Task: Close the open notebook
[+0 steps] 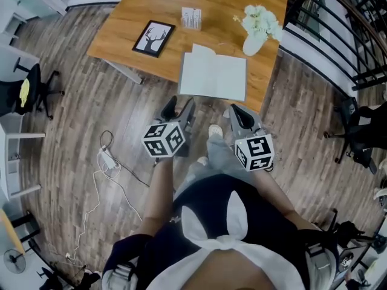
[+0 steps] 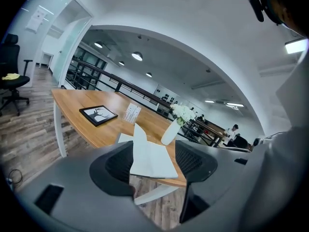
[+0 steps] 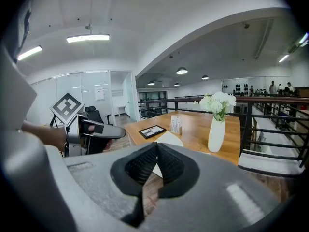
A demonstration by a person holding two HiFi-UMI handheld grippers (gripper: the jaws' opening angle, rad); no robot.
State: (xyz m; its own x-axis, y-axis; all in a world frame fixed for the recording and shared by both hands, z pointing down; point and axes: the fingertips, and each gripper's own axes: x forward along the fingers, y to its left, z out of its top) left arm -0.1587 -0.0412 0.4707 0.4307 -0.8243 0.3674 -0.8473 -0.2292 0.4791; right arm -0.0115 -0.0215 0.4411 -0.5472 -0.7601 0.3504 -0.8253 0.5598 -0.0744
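Notebook [image 1: 213,77], one, open; one vase [image 1: 253,43]; one framed picture [image 1: 153,38]

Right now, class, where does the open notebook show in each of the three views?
Head view: notebook upper centre, on the table's near edge.
Left gripper view: notebook lower centre, a page standing up.
Right gripper view: notebook mid-picture, partly hidden.
Shared landmark: white vase of flowers.

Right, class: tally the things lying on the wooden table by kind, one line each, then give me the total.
Open notebook: 1
Framed deer picture: 1
White vase of white flowers: 1
Small printed card stand: 1
Total: 4
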